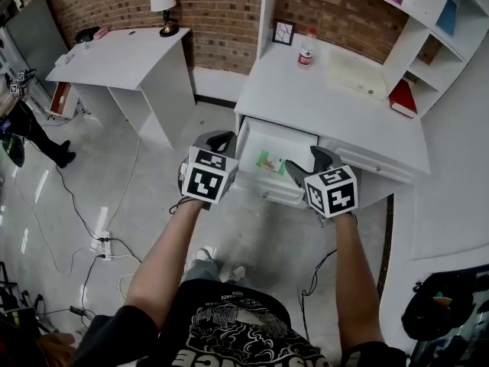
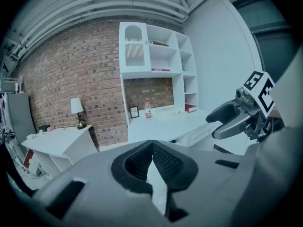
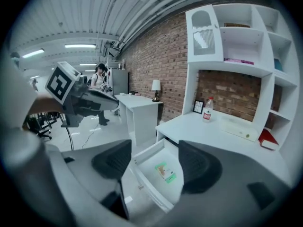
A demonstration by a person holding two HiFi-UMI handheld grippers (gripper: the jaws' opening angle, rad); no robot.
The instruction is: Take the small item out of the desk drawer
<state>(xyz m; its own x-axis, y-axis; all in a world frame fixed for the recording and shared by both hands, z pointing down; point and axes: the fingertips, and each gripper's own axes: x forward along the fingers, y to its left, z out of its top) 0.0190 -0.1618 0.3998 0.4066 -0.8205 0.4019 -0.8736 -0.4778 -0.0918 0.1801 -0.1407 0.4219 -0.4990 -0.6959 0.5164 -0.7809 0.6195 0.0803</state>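
The white desk [image 1: 306, 102] has its left drawer [image 1: 263, 188] pulled out. Inside lies a small green and white packet [image 1: 269, 161], flat on the drawer floor. My right gripper [image 1: 306, 165] hovers over the drawer's right front corner, open with nothing between its pads. In the right gripper view the packet [image 3: 165, 172] shows below, between the spread jaws of the right gripper [image 3: 154, 162]. My left gripper [image 1: 218, 139] hangs just left of the drawer. In the left gripper view the left gripper [image 2: 152, 150] has its pads together and empty.
On the desk stand a water bottle [image 1: 306, 50], a small picture frame [image 1: 283, 31] and a red book [image 1: 403, 98] in the shelf unit. A second white desk [image 1: 122, 56] with a lamp [image 1: 163, 6] stands at the left. Cables and a power strip [image 1: 103, 241] lie on the floor.
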